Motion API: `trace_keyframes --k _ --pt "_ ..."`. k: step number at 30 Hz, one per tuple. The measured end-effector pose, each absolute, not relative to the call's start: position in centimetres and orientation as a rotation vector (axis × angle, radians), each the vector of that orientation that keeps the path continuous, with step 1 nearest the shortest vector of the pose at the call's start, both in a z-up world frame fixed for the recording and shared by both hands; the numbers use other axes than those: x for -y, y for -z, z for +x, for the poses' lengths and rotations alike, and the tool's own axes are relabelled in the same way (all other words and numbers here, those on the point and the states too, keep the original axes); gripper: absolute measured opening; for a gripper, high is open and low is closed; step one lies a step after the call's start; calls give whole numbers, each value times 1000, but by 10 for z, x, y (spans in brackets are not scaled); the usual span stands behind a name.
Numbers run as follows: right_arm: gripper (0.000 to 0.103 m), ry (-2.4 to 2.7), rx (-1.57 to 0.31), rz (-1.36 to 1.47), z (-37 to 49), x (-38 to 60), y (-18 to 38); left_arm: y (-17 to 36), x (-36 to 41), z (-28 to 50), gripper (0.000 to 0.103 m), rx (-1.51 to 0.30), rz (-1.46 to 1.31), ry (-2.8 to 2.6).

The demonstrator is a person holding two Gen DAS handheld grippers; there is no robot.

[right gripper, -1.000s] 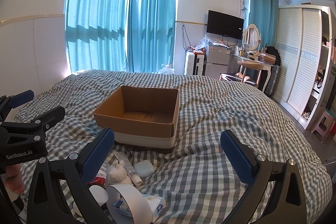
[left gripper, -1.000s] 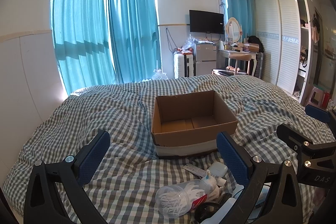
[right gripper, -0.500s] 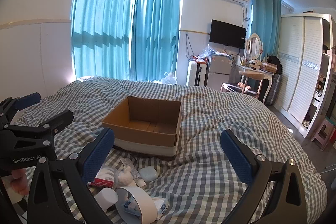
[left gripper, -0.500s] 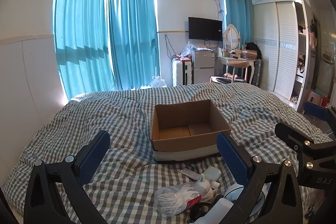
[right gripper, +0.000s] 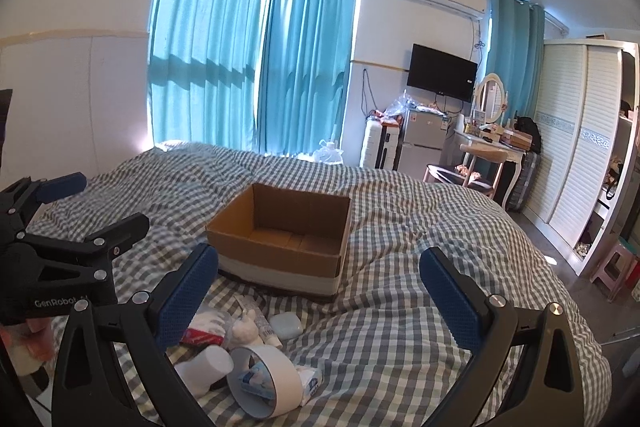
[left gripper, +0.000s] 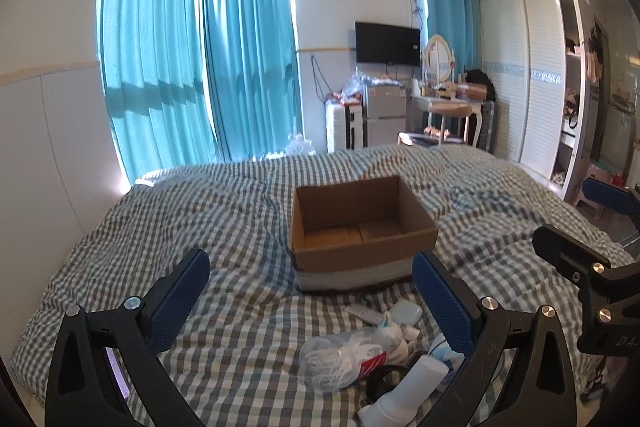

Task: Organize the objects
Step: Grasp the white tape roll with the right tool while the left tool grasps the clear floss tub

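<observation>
An empty brown cardboard box (left gripper: 360,231) (right gripper: 286,233) sits on a checked bed. In front of it lies a pile of small items: a clear bag of white cord (left gripper: 340,355), a white bottle (left gripper: 404,387) (right gripper: 204,367), a white tube (right gripper: 256,315), a pale soap-like case (left gripper: 406,311) (right gripper: 285,325), a roll of white tape (right gripper: 264,379). My left gripper (left gripper: 312,295) hovers open above the pile. My right gripper (right gripper: 320,291) is open too, above the items and holding nothing. Each gripper appears at the edge of the other's view.
The checked duvet (right gripper: 420,267) covers the whole bed. Teal curtains (left gripper: 200,67) hang behind. A small fridge, suitcase, dressing table and chair (right gripper: 472,171) stand past the bed's far end. A white wardrobe (right gripper: 580,147) lines the right wall.
Both grippers have risen and drawn back from the box, which now looks smaller and lower in both views. The jaws stay open. The items on the bed have not moved.
</observation>
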State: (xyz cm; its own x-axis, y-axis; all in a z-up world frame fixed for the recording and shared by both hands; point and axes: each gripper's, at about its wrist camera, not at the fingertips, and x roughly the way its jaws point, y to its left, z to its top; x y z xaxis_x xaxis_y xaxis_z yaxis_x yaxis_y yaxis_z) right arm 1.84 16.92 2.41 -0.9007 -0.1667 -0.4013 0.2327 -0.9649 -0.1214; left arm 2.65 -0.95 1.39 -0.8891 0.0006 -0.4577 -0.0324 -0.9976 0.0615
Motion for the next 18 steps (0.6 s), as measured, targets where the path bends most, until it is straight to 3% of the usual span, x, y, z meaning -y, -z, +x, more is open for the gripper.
trace_keyframes --k 14,18 --pt "86 2658 -282 1030 -17 -169 81 81 15 -11 103 -102 -1181 -2904" --pt "71 2614 -280 1104 -26 -171 104 101 10 -19 103 -95 -1230 -2852"
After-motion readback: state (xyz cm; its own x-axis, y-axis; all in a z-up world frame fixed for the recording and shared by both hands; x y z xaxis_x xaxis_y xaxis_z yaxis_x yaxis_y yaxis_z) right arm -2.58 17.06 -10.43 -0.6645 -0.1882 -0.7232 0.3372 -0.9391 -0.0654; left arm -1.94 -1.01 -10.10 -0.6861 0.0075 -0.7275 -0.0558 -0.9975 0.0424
